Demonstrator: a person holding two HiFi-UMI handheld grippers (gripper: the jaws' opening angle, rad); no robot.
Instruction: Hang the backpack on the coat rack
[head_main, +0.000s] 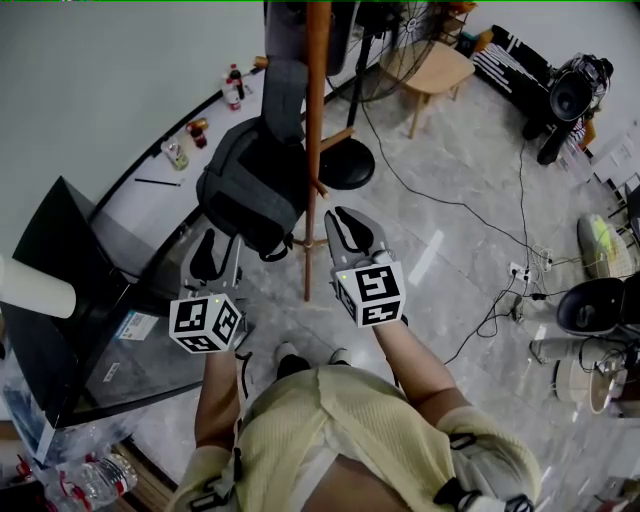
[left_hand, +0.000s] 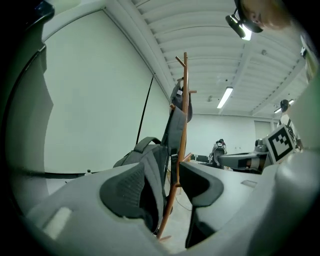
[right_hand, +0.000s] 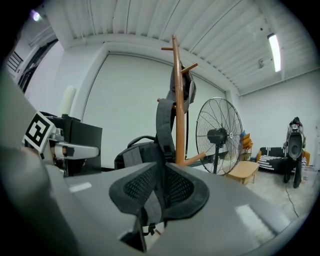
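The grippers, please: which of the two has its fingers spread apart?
The left gripper: the coat rack pole shows through its wide gap, whereas the right gripper has its fingers nearly together.

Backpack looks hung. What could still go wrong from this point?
The dark grey backpack hangs by one shoulder strap from the wooden coat rack, all its weight on one side: it might slip off or tilt the rack. The right gripper has jaws nearly together with strap webbing showing between them; if it is pinched, which I cannot tell, pulling back could drag the backpack down.
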